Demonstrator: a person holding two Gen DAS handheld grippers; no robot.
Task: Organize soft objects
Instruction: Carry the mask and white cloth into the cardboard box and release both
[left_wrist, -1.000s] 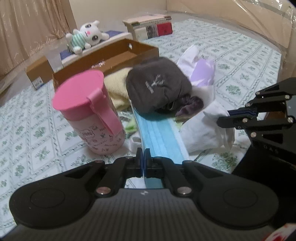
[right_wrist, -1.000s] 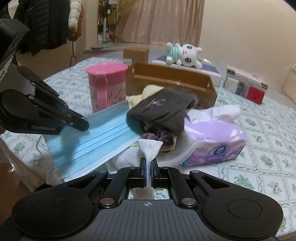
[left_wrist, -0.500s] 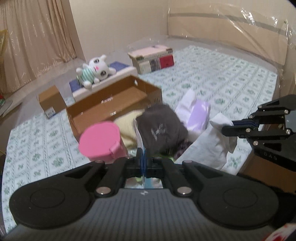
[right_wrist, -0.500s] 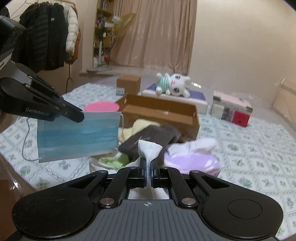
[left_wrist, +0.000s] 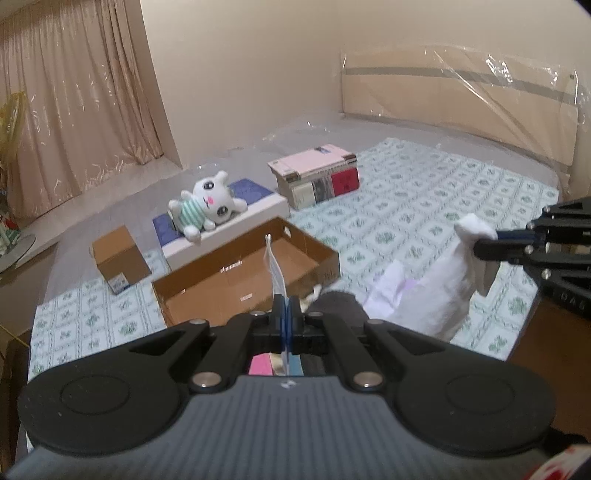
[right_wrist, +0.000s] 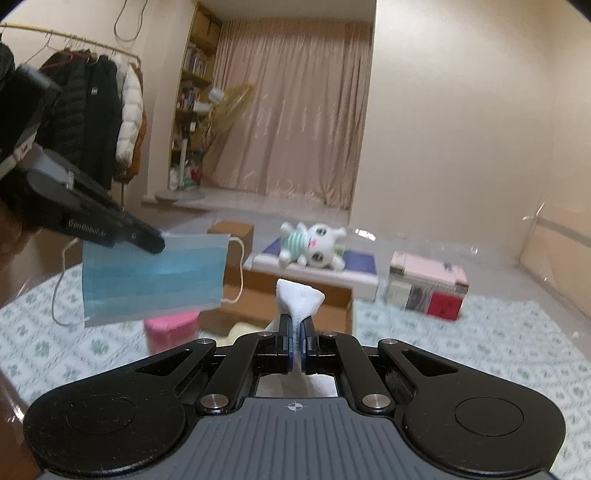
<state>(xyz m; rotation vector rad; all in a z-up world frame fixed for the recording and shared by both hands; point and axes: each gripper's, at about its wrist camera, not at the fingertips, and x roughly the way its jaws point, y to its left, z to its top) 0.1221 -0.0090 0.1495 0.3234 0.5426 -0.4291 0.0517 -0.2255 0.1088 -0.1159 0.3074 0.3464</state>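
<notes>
Above the bed's patterned sheet (left_wrist: 424, 206), the left hand-held gripper (left_wrist: 284, 314) is pinching a thin pleated blue face mask (right_wrist: 153, 275) by one edge, and the right hand-held gripper (right_wrist: 295, 334) is clamping a limp white cloth (left_wrist: 439, 291). Either could be slipping free, since both grips are catching only a sliver of fabric. Beyond them an open cardboard box (left_wrist: 243, 280) is waiting; farther back a fuzzy plush toy (left_wrist: 207, 208) is lying on a flat white box.

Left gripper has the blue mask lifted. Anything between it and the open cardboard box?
Nothing visible does. The face mask hangs from the left gripper, clear of the pile, and the cardboard box beyond it lies open-topped, apparently empty. The pink cup sits lower, beneath the mask.
</notes>
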